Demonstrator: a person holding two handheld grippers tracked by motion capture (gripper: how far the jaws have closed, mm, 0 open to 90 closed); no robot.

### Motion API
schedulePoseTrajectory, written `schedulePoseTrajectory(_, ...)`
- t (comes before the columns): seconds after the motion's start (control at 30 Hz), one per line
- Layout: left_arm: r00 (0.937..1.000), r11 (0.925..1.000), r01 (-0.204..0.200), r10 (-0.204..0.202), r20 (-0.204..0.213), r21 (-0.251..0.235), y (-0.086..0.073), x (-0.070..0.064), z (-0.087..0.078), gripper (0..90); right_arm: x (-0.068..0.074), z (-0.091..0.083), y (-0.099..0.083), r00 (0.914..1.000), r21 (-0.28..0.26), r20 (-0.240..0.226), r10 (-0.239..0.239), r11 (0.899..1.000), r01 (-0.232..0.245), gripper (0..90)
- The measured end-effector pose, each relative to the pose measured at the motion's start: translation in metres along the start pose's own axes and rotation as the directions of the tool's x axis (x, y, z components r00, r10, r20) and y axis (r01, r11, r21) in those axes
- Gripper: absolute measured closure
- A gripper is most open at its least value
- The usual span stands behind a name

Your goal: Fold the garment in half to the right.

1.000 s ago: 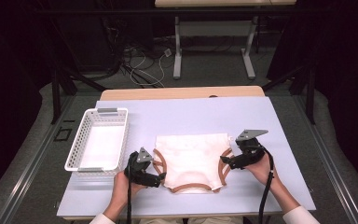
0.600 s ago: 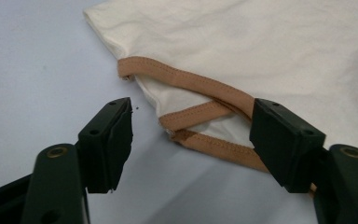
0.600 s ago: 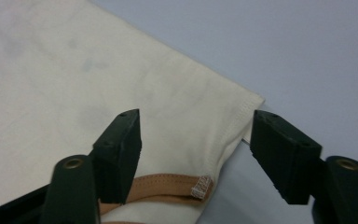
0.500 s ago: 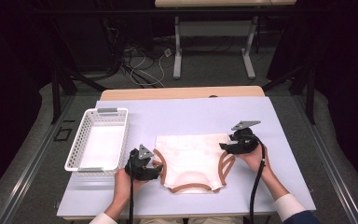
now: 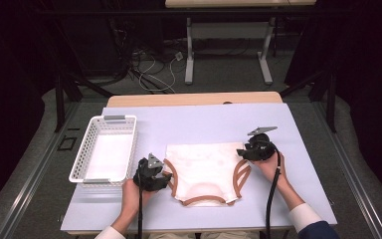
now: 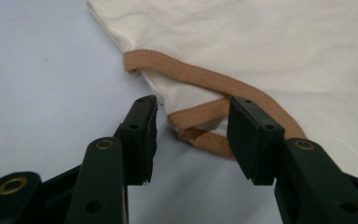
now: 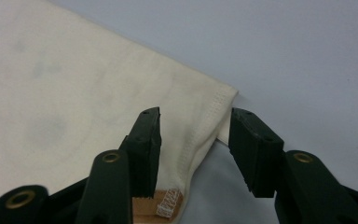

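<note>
A cream garment with tan-brown trim lies flat on the pale blue table. My left gripper sits at the garment's left edge, open. Its jaws straddle the folded tan trim without closing on it. My right gripper is at the garment's upper right corner, also open. Between its jaws lies the stitched cream corner, with a bit of tan trim below.
A white mesh basket stands on the table to the left of the garment, close beside my left hand. A wooden table edge runs along the back. Bare table surface lies beyond and to the right of the garment.
My right gripper has moved from the garment's right side up and away to its upper right corner. The left gripper has stayed nearly still at the left edge.
</note>
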State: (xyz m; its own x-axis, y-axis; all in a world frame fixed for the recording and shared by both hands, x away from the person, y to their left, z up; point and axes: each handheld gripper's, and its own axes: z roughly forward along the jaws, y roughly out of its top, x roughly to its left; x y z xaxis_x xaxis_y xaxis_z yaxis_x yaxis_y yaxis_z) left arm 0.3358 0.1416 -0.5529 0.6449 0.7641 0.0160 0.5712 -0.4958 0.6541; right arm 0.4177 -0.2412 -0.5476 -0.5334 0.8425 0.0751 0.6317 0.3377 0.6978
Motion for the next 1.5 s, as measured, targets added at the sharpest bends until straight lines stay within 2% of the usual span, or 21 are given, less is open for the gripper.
schedulePoseTrajectory(0.03,0.9999,0.9999,0.000,0.000,0.013,0.014,0.000,0.001,-0.001,54.9,-0.001,0.001,0.000,1.0000,0.006,0.000,0.000,1.000,0.000,56.3)
schedulePoseTrajectory(0.17,0.9997,1.0000,0.000,0.000,0.026,0.003,-0.001,0.002,0.001,62.0,-0.001,0.005,-0.001,0.9998,0.026,-0.007,0.018,1.000,-0.018,57.7)
schedulePoseTrajectory(0.33,0.9989,1.0000,0.006,-0.006,0.047,0.000,-0.002,0.002,0.001,67.6,-0.001,0.007,-0.001,0.9998,0.024,0.002,0.020,1.000,-0.020,62.1)
schedulePoseTrajectory(0.4,0.9984,1.0000,0.009,-0.009,0.056,0.001,-0.002,0.002,0.001,70.2,-0.001,0.006,-0.002,0.9997,0.021,0.005,0.023,0.999,-0.024,67.2)
schedulePoseTrajectory(0.47,0.9971,0.9994,0.032,-0.032,0.069,-0.009,-0.002,0.002,0.002,75.3,-0.001,0.007,-0.004,0.9998,0.013,-0.001,0.021,1.000,-0.021,75.4)
schedulePoseTrajectory(0.67,0.9946,0.9986,0.052,-0.051,0.091,-0.012,-0.002,0.002,0.003,81.4,-0.002,0.007,-0.006,0.9992,0.008,-0.024,0.030,1.000,-0.030,85.9)
schedulePoseTrajectory(0.8,0.9949,0.9987,0.050,-0.048,0.089,-0.015,-0.002,0.001,0.004,85.5,0.000,0.007,-0.006,0.9990,0.005,-0.033,0.030,1.000,-0.030,87.4)
schedulePoseTrajectory(1.07,0.9932,0.9978,0.062,-0.060,0.100,-0.024,-0.002,0.000,0.004,86.1,0.003,0.004,-0.004,0.9998,-0.007,0.012,-0.016,1.000,0.016,87.9)
schedulePoseTrajectory(1.3,0.9940,0.9990,0.038,-0.036,0.104,-0.022,0.001,-0.004,0.004,86.1,0.005,-0.003,-0.003,0.9984,-0.015,0.034,-0.046,0.999,0.047,88.1)
schedulePoseTrajectory(1.33,0.9943,0.9986,0.042,-0.039,0.099,-0.032,0.001,-0.005,0.005,86.1,0.005,-0.003,-0.003,0.9982,-0.014,0.036,-0.047,0.999,0.048,88.1)
schedulePoseTrajectory(1.37,0.9935,0.9991,0.038,-0.036,0.108,-0.020,0.002,-0.005,0.004,86.1,0.004,-0.003,-0.004,0.9982,-0.015,0.039,-0.045,0.999,0.045,88.1)
schedulePoseTrajectory(1.5,0.9941,0.9994,0.028,-0.025,0.105,-0.023,0.003,-0.008,0.005,86.1,0.002,-0.005,-0.005,0.9975,-0.010,0.055,-0.045,0.999,0.045,88.1)
